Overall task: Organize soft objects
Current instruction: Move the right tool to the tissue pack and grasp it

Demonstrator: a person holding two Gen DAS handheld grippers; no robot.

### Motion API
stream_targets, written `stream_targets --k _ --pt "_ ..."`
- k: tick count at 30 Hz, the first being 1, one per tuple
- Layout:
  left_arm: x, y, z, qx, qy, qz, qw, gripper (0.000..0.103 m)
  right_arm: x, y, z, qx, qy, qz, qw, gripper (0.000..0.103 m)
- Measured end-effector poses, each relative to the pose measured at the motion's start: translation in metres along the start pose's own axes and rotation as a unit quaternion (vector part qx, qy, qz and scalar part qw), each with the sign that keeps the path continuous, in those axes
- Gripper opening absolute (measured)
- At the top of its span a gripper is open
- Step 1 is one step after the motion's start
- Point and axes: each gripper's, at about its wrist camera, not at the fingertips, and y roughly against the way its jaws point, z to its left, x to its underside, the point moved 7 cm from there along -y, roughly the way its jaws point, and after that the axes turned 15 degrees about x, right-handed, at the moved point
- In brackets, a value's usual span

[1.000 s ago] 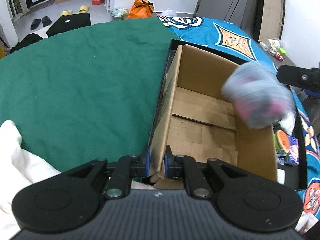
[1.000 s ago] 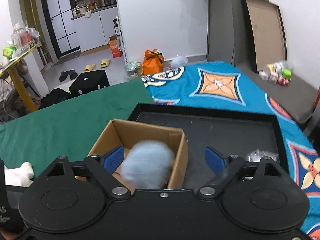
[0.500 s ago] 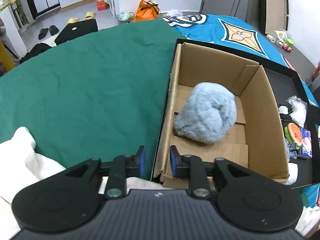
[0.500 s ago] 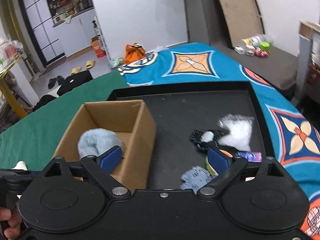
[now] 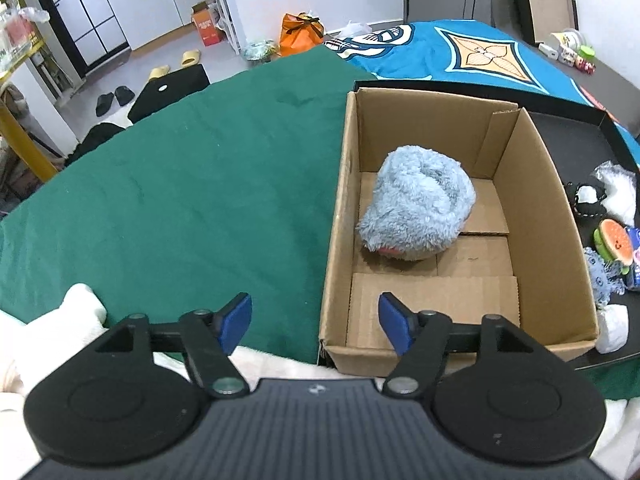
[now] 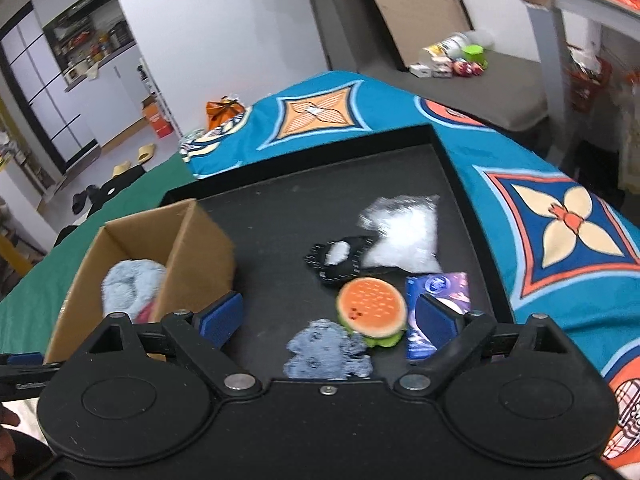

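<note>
A fluffy light-blue plush (image 5: 418,208) lies inside the open cardboard box (image 5: 556,216); both also show in the right wrist view, the plush (image 6: 130,284) inside the box (image 6: 192,252). My left gripper (image 5: 315,322) is open and empty, its fingers astride the box's near left corner. My right gripper (image 6: 328,320) is open and empty above the black tray (image 6: 280,216), over a burger plush (image 6: 372,306), a blue-grey knitted toy (image 6: 326,354), a purple packet (image 6: 438,304), a black-and-white toy (image 6: 338,258) and a white fluffy piece (image 6: 404,232).
The box stands at the tray's left end on a green cloth (image 5: 180,184). A blue patterned cloth (image 6: 560,220) lies under and right of the tray. A white towel (image 5: 60,320) lies at the near left. Small bottles (image 6: 452,60) stand far back.
The blue plush dropped from my right gripper into the box and came to rest. My left gripper let go of the box wall and opened. My right gripper swung right over the tray's toys.
</note>
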Motion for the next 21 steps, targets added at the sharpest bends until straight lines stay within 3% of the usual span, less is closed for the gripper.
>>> stream_targets --k 4,11,21 --pt "0.000 0.000 -0.003 -0.015 -0.009 0.002 0.9998 0.082 0.007 -0.013 -0.018 0.014 -0.032 0.012 0.999 0.092" --pt "-0.002 -0.001 -0.011 -0.038 -0.029 0.005 0.9988 0.084 0.013 -0.031 -0.042 0.046 -0.068 0.018 0.996 0.086" --pt "-0.004 -0.006 -0.015 -0.061 -0.036 0.017 0.9973 0.085 0.018 -0.055 -0.070 0.097 -0.072 0.020 0.992 0.063"
